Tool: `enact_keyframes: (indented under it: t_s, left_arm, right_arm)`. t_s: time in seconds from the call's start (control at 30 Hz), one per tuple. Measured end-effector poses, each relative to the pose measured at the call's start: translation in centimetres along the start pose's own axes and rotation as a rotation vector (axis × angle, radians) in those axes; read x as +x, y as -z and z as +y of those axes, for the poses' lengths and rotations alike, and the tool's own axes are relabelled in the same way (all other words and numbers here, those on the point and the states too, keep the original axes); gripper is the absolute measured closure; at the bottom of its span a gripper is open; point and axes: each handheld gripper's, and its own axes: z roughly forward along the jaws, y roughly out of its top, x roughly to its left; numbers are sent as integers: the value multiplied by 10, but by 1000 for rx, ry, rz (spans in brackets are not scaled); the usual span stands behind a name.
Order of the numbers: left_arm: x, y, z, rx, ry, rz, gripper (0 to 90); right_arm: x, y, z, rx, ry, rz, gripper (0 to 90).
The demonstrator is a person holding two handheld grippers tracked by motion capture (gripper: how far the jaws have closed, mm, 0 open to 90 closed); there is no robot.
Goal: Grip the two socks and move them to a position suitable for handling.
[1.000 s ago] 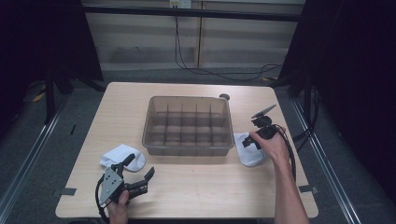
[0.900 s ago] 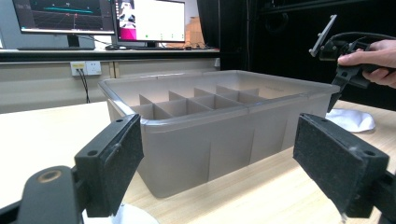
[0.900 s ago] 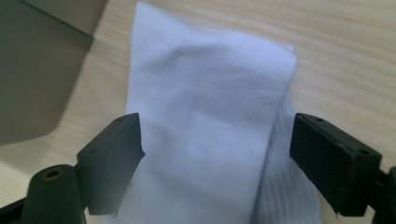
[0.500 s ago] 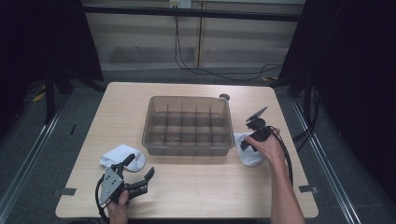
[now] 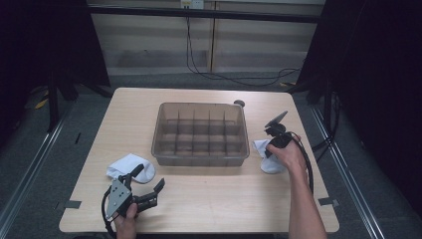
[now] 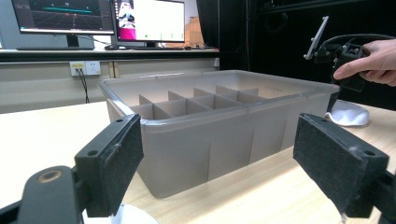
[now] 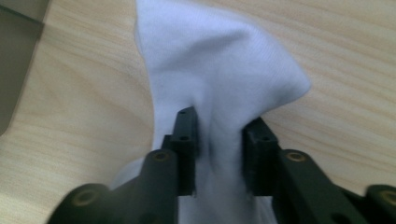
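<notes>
- Right gripper (image 7: 218,154): you had just been closing its jaws, and they pinched a fold of the white sock (image 7: 219,74) between the pads, low in the right gripper view; the bunched cloth suggests a grip taken for lifting.
- That sock (image 5: 266,158) lay at centre right of the high view, just beside the divided bin (image 5: 200,133).
- Left gripper (image 5: 145,185): you held it idle at lower left, jaws wide open on nothing, near a second sock (image 5: 125,167).

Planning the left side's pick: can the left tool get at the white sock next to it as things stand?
Probably yes. The left tool is open, with the left sock lying flat on bare table just beside it. The divided bin sits apart and blocks nothing.
</notes>
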Motion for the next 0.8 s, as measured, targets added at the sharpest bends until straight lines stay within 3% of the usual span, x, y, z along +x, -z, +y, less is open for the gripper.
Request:
enact_keyframes:
  t_s: [0.37,0.53,0.8]
  left_arm:
    - [0,0,0,-2,6,-4,157]
    - [0,0,0,0,8,-3,157]
    - [0,0,0,-2,7,-1,157]
  right_arm:
    - [-4,6,-6,-13,-12,48,794]
    - [-6,20,-12,-64,-19,73,795]
    - [-7,30,-22,-89,-13,88,795]
